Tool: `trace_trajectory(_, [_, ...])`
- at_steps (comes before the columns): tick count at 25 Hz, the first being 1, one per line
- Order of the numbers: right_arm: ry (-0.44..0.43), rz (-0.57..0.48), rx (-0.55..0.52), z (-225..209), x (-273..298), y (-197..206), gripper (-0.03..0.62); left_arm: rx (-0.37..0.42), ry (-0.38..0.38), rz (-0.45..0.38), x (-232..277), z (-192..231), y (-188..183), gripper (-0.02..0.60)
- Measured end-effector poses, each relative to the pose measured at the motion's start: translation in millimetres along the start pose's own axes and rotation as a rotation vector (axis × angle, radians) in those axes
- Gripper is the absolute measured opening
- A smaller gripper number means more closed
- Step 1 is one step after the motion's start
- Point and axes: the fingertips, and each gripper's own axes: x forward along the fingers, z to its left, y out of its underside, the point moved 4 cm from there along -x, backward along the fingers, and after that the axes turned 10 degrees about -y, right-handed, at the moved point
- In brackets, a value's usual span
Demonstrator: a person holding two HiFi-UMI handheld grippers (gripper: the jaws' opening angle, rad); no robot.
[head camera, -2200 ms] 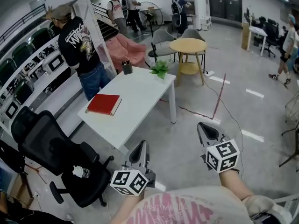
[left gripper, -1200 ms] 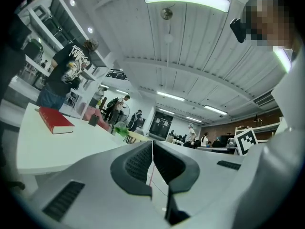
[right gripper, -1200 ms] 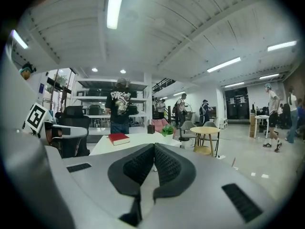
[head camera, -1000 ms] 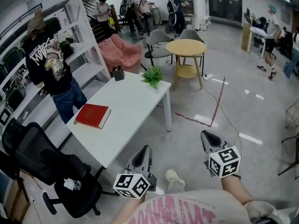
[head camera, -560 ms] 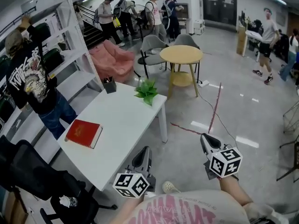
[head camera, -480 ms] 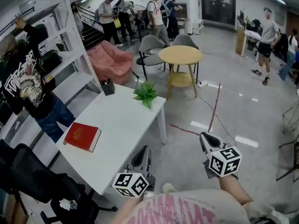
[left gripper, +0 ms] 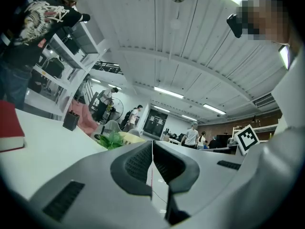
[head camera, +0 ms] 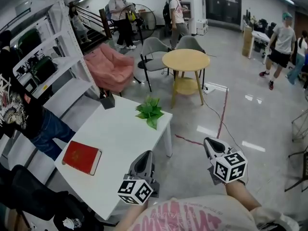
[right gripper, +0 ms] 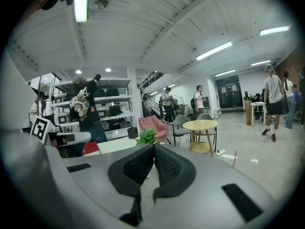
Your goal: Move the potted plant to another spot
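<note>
Both grippers are up in front of the person and nothing is in either one. The left gripper has its jaws pressed together, with only a thin seam between the ribbed pads in the left gripper view. It's the same on the right gripper: jaws closed tight, pads meeting, no object between them.

The potted plant is what matters here, and it sits upright at the far right corner of the white counter, close to the right edge. Both gripper views catch its green leaves just above the jaw tips, but it is well apart from both grippers and neither touches it.

There's more on that counter. A small black pen holder stands at the far left corner. A red book lies flat near the left edge, toward the near end. In the head view the left gripper lines up with the counter's right edge, while the right gripper hangs over bare floor, well off to the side.

Around the counter, a person in a black printed shirt stands at the white shelving on the left. Beyond the far end are a pink armchair, a grey chair and a round yellow table. A red line runs across the shiny floor, and several people stand or walk at the back of the room.
</note>
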Motion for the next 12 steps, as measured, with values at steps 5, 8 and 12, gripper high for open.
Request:
trace_trajectory(5, [-0.039, 0.009, -0.015, -12, 44, -13, 0.015, -0.014, -0.031, -0.002, 32, 24, -5, 0.025])
trace_trajectory(8, [-0.046, 0.014, -0.046, -19, 62, -17, 0.015, -0.017, -0.046, -0.015, 48, 34, -9, 0.025])
trace_trajectory(12, [-0.051, 0.012, -0.023, -31, 81, -11, 0.015, -0.026, -0.071, -0.007, 65, 46, -4, 0.025])
